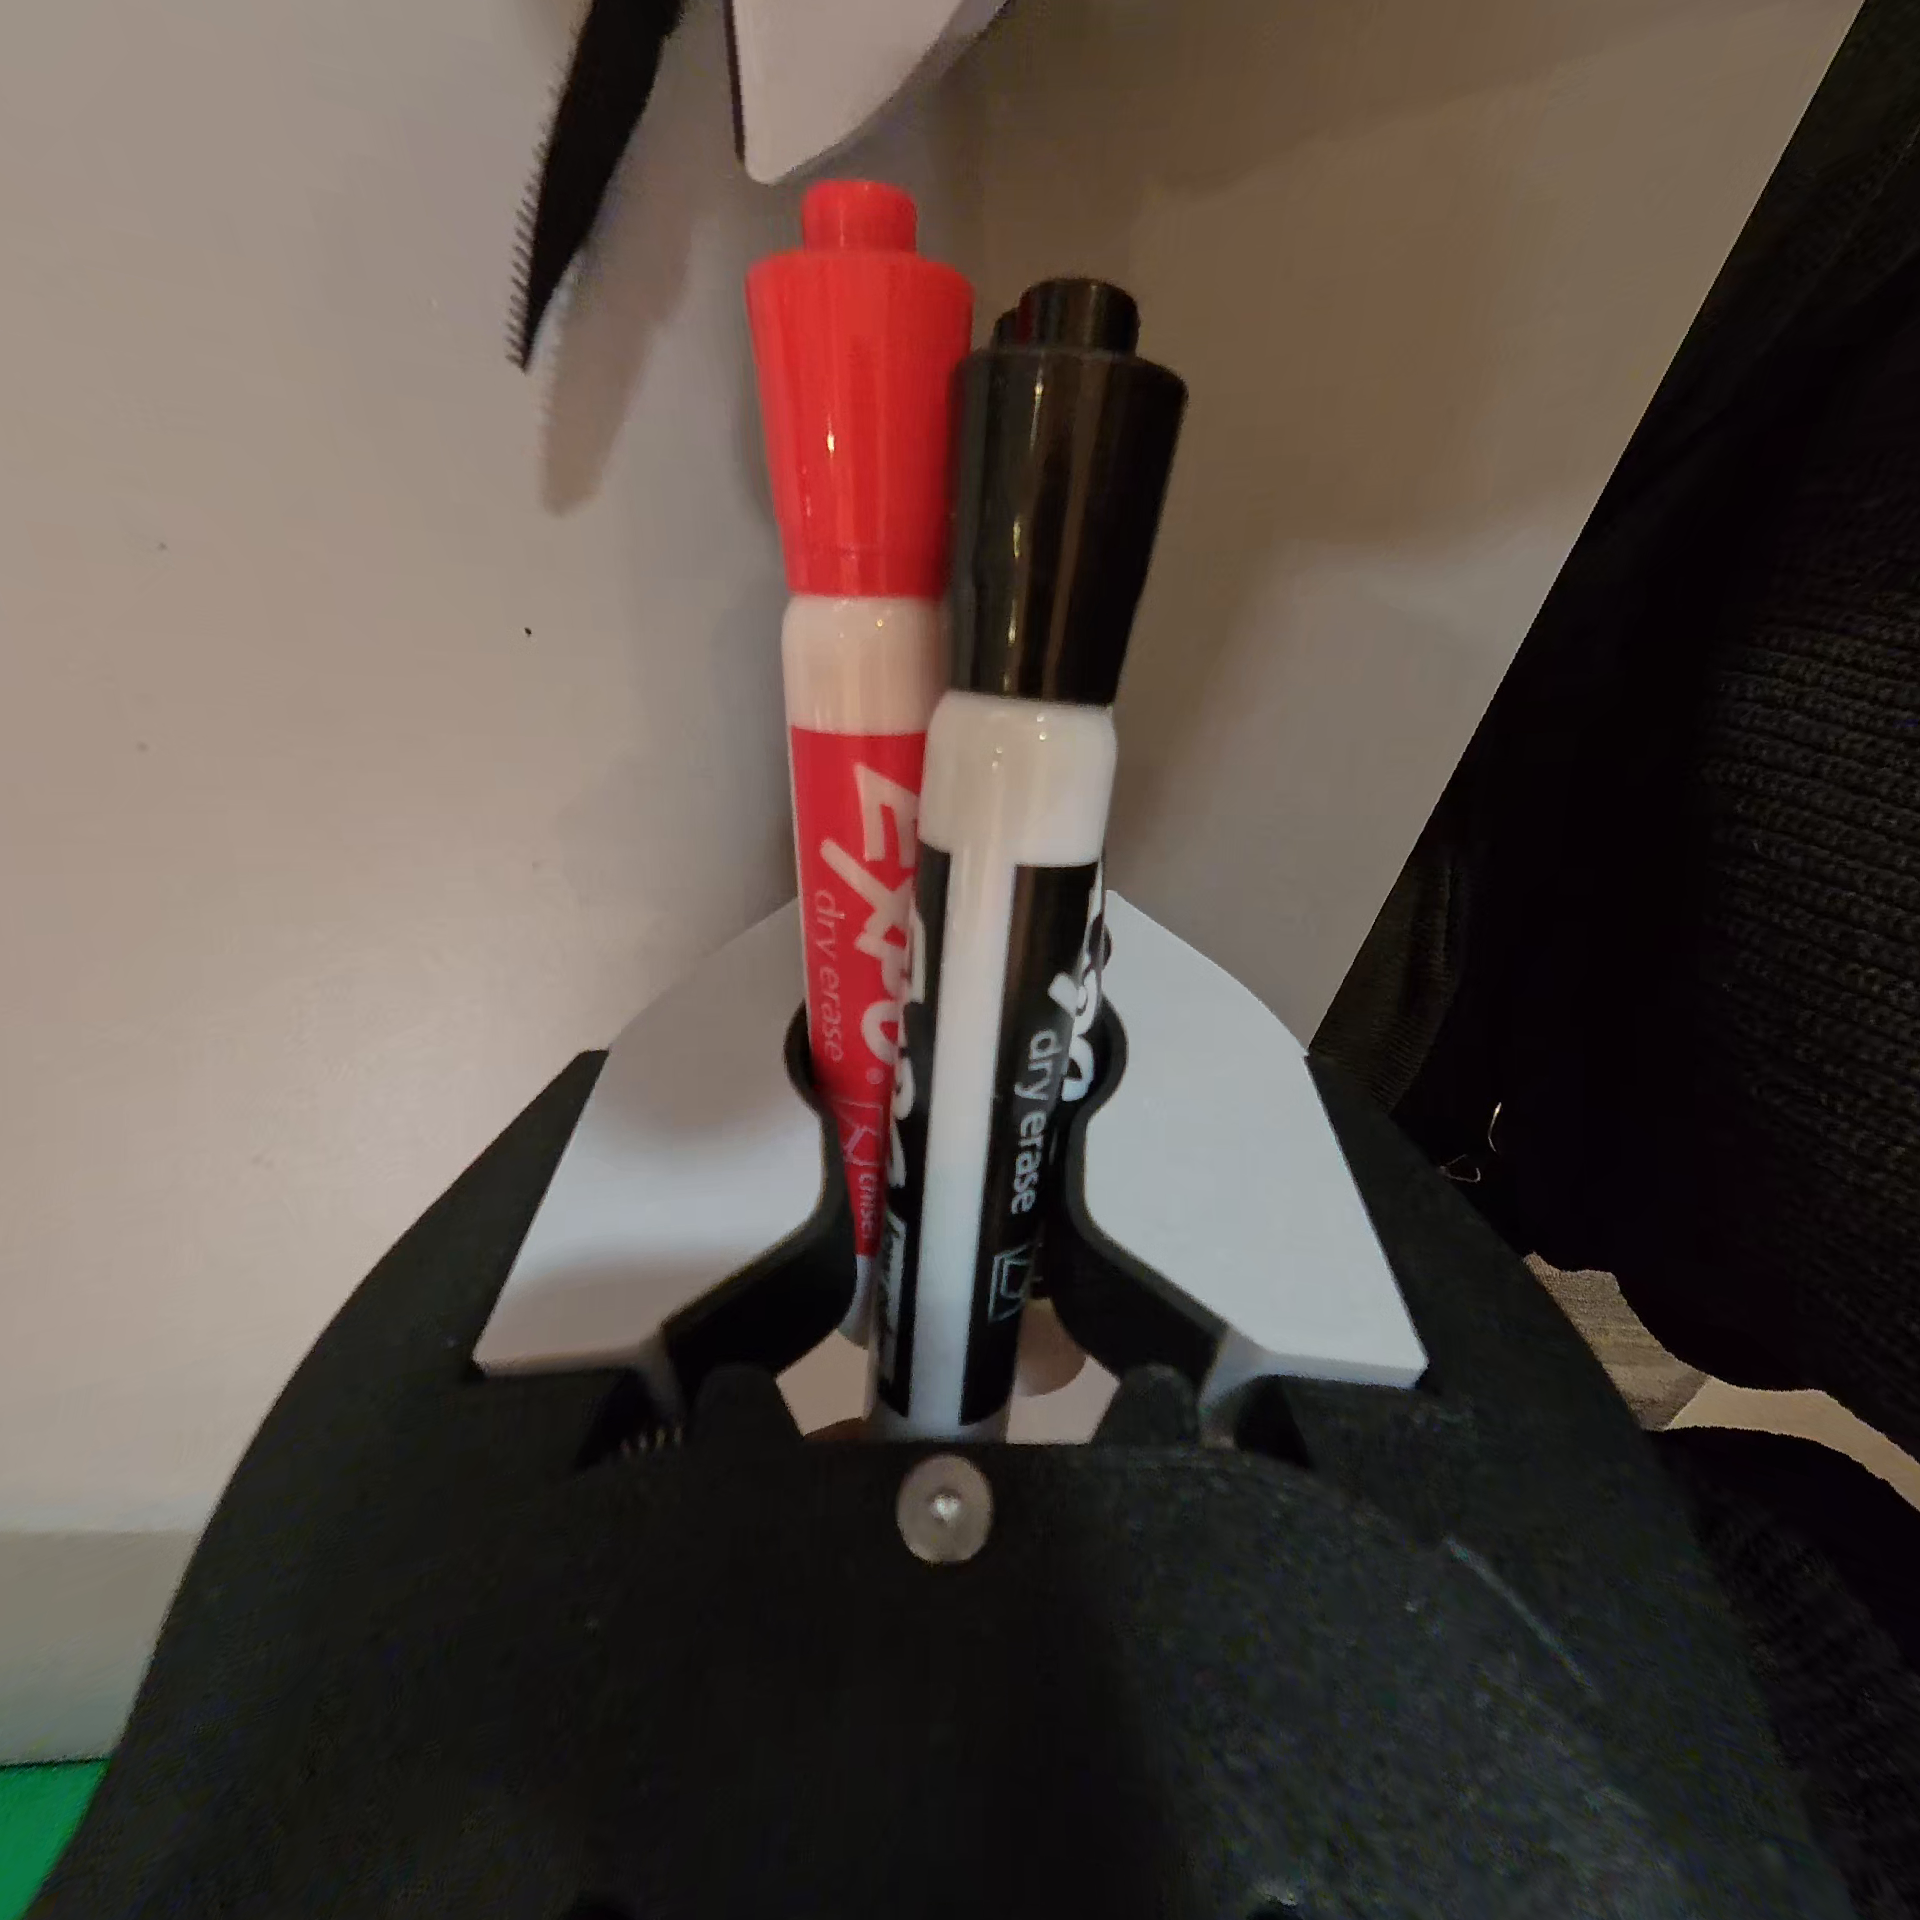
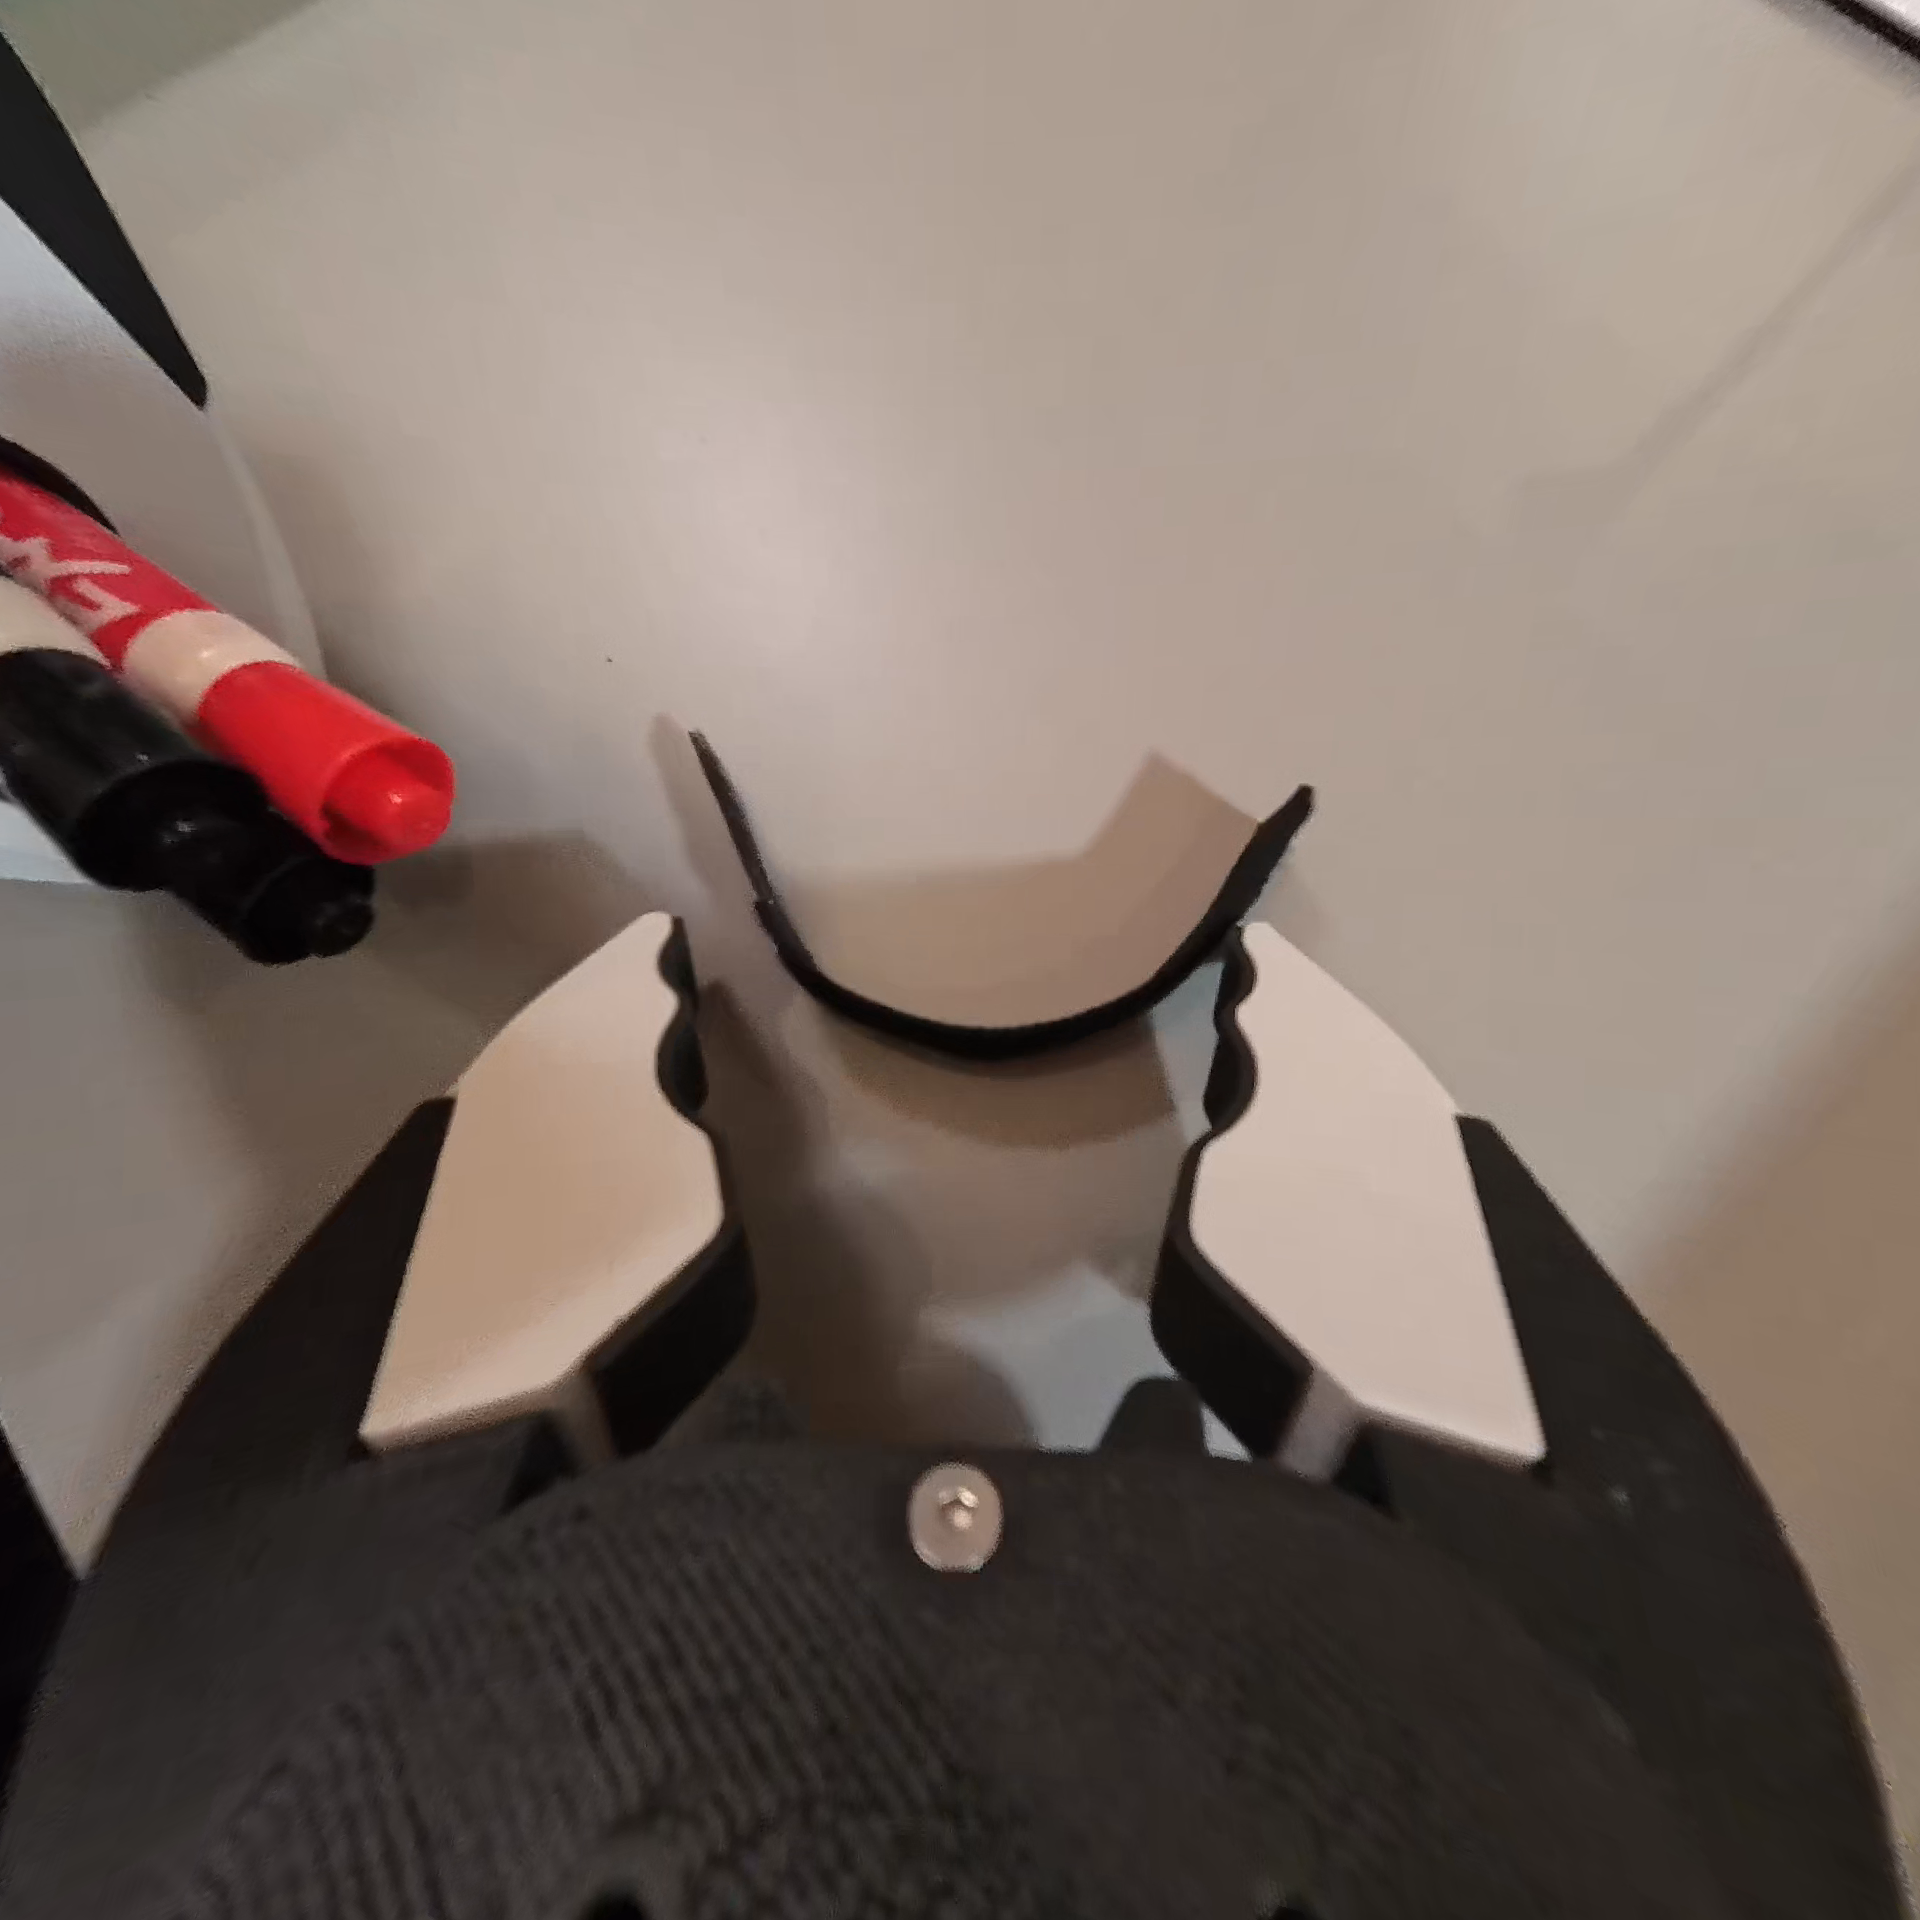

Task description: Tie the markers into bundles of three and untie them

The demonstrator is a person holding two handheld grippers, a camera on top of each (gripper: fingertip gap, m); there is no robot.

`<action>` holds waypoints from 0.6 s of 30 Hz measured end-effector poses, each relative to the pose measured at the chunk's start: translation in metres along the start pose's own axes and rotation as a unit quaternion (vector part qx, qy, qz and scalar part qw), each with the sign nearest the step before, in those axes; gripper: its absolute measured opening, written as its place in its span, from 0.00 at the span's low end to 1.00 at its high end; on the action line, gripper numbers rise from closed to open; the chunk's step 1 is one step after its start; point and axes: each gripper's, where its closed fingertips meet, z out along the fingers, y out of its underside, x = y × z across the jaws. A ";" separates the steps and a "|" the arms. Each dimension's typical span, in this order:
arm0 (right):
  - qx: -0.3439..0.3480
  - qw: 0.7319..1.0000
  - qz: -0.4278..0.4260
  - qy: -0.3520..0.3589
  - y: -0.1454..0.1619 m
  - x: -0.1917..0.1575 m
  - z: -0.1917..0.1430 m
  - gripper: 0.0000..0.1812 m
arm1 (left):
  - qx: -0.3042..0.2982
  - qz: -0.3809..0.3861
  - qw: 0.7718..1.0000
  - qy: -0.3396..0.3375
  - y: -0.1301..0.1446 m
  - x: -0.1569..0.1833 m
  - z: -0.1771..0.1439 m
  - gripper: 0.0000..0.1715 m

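My left gripper is shut on a bundle of three markers that point away from the camera. A red marker is on the left, a black marker is on the right, and a second black one is mostly hidden behind them. The capped ends also show at the left of the right wrist view, red and black. My right gripper is open over the white table. A black strap lies curled in a U between its fingertips. I see no strap around the markers.
The table is plain white. Black fabric fills the right side of the left wrist view. A green patch shows at the lower left. Part of the right gripper shows at the top edge there.
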 end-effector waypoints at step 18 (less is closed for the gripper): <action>0.078 0.996 -0.004 0.045 -0.011 0.021 -0.028 0.44 | 0.002 -0.001 1.000 0.003 0.000 0.000 0.000 0.25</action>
